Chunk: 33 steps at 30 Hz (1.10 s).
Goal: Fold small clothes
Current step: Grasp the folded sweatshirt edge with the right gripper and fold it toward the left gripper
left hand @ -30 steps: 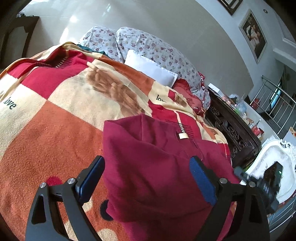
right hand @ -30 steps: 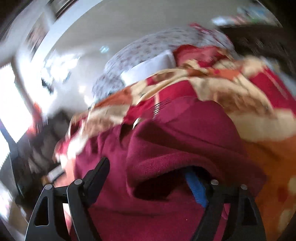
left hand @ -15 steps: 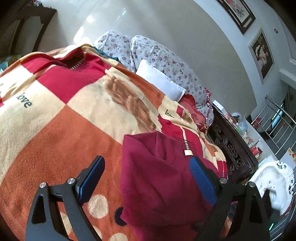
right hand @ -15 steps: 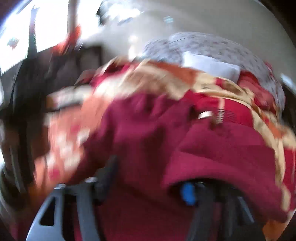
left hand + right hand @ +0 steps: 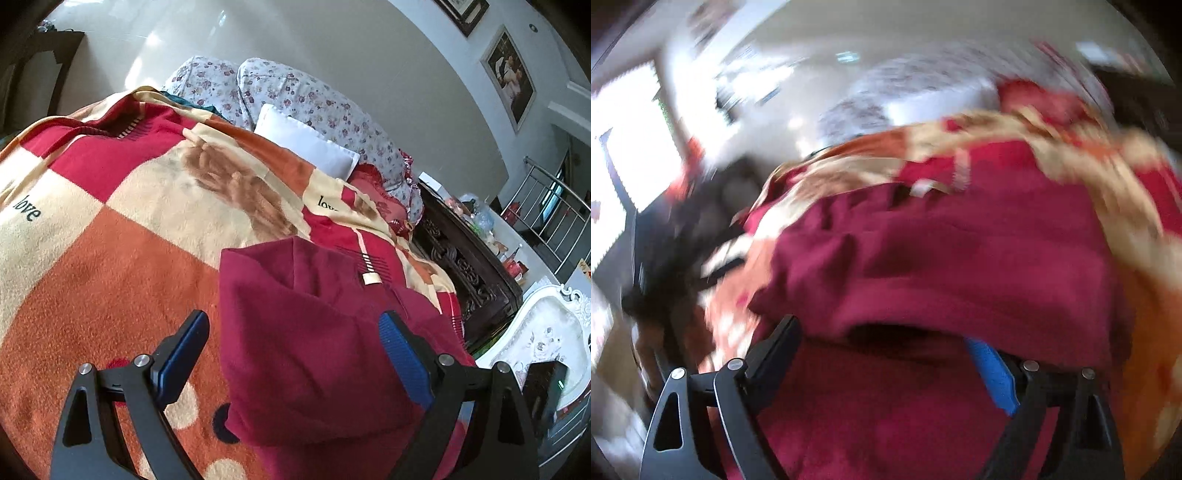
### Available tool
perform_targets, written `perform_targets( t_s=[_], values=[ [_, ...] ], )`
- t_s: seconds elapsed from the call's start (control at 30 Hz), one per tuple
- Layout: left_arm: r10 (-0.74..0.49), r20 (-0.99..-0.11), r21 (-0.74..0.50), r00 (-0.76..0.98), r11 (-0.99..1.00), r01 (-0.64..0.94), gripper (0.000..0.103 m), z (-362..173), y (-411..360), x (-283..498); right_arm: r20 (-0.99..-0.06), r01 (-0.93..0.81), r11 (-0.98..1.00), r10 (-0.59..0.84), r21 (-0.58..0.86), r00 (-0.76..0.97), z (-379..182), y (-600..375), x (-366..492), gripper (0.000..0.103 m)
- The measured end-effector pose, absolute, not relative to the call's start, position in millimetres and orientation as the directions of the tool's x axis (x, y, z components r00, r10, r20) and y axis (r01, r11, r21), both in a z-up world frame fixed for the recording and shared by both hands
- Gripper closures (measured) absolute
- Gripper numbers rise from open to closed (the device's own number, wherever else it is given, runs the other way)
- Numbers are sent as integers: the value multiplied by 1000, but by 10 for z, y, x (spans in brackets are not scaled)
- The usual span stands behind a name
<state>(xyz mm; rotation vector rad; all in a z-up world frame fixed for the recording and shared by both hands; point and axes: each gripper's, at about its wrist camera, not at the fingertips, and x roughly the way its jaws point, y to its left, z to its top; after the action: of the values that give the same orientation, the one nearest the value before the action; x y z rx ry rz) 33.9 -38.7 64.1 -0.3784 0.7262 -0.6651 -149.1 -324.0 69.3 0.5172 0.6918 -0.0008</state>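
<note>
Near the bed's [image 5: 110, 266] right edge, I keep both tools spread, left tool [image 5: 295, 350] and right tool [image 5: 886, 354], which has just been opening, straddling the sweater [image 5: 314, 350] ungripped; next I'd pinch one hem squarely.

A dark maroon fleece garment [image 5: 314, 343] lies on a fleecy blanket [image 5: 122, 236] checked in orange, cream and crimson, with black "love" lettering. At twelve o'clock sit grey-white pillows with small purple flowers [image 5: 306, 99] and a plain white cushion [image 5: 306, 144].

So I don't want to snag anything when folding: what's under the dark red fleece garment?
The dark red fleece garment lies on a patchwork orange, cream and red blanket. Whatever is beneath its folds is covered.
</note>
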Motion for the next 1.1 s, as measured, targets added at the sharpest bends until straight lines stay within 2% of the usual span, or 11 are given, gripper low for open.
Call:
perform_targets(
  t_s=[0.1, 0.17, 0.23, 0.33, 0.6, 0.67, 0.7, 0.73, 0.8, 0.93, 1.1],
  values=[
    [-682, -468, -533, 563, 725, 435, 11, 674, -376, 303, -533, 254, 699, 213, 669, 819, 563, -3658, -1550, 17],
    [-686, -461, -537, 562, 720, 438, 11, 686, -366, 295, -530, 291, 678, 171, 675, 831, 586, -3742, -1554, 36],
    [-685, -461, -543, 565, 721, 431, 11, 690, -340, 304, -552, 322, 707, 116, 630, 826, 650, -3730, -1509, 81],
    [-693, -448, -567, 565, 709, 420, 11, 705, -262, 322, -564, 321, 766, 65, 557, 823, 823, -3588, -1449, 89],
    [-713, -393, -657, 580, 659, 365, 11, 727, 5, 429, -525, 11, 946, 170, 324, 834, 1272, -2504, -1041, 89],
    [-714, -394, -670, 579, 654, 351, 11, 710, 35, 459, -576, -88, 934, 285, 346, 766, 1136, -2210, -843, 76],
    [-718, -390, -678, 576, 648, 348, 11, 706, 53, 471, -619, -112, 933, 314, 343, 720, 1051, -2077, -764, 54],
    [-723, -387, -685, 572, 641, 347, 11, 701, 63, 481, -633, -119, 934, 318, 336, 706, 1020, -2025, -758, 45],
    [-727, -388, -689, 567, 637, 345, 11, 690, 66, 491, -613, -125, 940, 305, 318, 729, 1022, -2009, -851, 45],
    [-739, -387, -689, 551, 629, 360, 10, 689, 31, 477, -573, -49, 934, 257, 353, 778, 1075, -2428, -1170, 28],
    [-765, -385, -676, 517, 615, 407, 7, 702, -117, 413, -546, 18, 913, 228, 407, 806, 1034, -2855, -1505, 25]
  ],
)
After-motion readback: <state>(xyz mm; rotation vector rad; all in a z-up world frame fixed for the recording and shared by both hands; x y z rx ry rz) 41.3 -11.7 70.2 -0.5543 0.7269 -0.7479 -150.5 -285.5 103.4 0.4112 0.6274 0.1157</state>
